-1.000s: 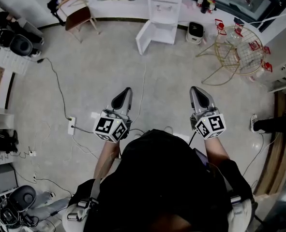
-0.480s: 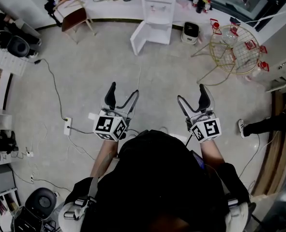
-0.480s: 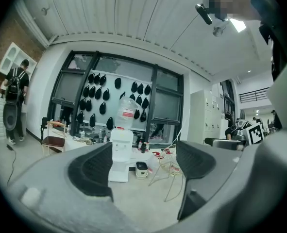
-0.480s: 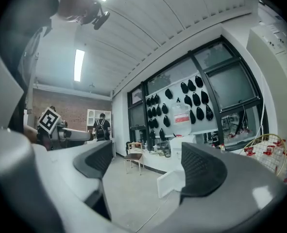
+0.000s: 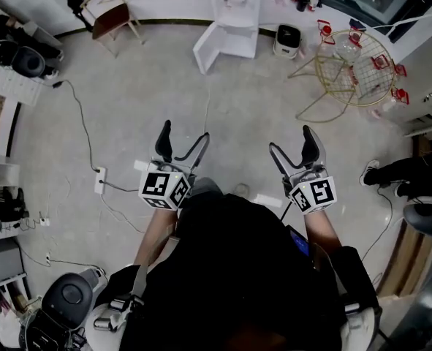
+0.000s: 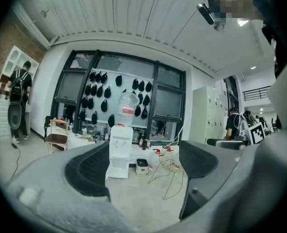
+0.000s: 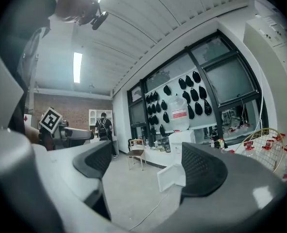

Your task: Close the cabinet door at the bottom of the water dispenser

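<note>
While opening, left gripper [image 5: 185, 134], right gripper [image 5: 289, 142], empty

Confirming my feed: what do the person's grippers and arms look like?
The left gripper and right gripper match: grey curved jaws, black textured pads, a white cube with black square markers. Both are opening, nothing between the jaws. The person wears a black top.

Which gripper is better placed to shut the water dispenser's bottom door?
Left, probably. The left gripper and right gripper are both far off, jaws opening, empty, but the open cabinet door swings out to the left gripper's side.
</note>
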Available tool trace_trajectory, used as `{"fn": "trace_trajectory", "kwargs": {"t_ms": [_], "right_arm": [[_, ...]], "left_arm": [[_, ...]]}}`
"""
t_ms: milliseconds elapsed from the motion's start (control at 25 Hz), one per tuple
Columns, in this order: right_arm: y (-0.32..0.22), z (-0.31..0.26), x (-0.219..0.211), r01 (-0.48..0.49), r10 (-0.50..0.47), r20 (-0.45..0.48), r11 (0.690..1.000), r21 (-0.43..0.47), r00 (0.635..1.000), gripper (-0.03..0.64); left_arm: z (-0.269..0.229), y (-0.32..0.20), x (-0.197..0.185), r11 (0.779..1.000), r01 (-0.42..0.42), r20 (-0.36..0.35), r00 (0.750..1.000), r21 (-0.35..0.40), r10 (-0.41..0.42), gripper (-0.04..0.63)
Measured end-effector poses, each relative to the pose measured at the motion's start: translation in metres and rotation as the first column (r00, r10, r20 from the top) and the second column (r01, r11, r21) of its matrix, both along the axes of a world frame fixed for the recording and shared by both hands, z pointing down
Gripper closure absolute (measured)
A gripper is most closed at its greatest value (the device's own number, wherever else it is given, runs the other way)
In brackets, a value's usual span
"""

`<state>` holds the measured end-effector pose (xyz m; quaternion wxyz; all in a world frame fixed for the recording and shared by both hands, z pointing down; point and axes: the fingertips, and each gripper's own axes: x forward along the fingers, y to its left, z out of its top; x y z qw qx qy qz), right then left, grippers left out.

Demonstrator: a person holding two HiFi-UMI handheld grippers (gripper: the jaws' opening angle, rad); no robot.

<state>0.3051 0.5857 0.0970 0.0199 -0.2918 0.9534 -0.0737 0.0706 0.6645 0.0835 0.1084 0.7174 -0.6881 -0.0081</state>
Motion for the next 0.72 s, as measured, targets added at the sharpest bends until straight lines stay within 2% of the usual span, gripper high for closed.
{"fn": "trace_trajectory", "kwargs": {"t_ms": [400,560,720], "right_arm": [[-0.029,0.012,-0.01,-0.025,0.025,-0.003,0.999,-0.029,1.0,0.19],[-0.055,0.01,-0.03,-0.041,0.041,-0.042,0.999,0.0,0.998,0.192],[-0.094,0.005,-0.051,-0.082,0.082,-0.042,0.997,0.011,0.996,0.192]], "left_arm": [[0.019,-0.036,-0.007,0.998,-0.047,-0.009,0.999,-0.031,0.047,0.147],[0.026,-0.073,-0.027,0.996,-0.082,-0.017,0.997,-0.034,0.081,0.147],[0.027,-0.116,-0.055,0.995,-0.094,-0.019,0.995,-0.018,0.094,0.147]]}}
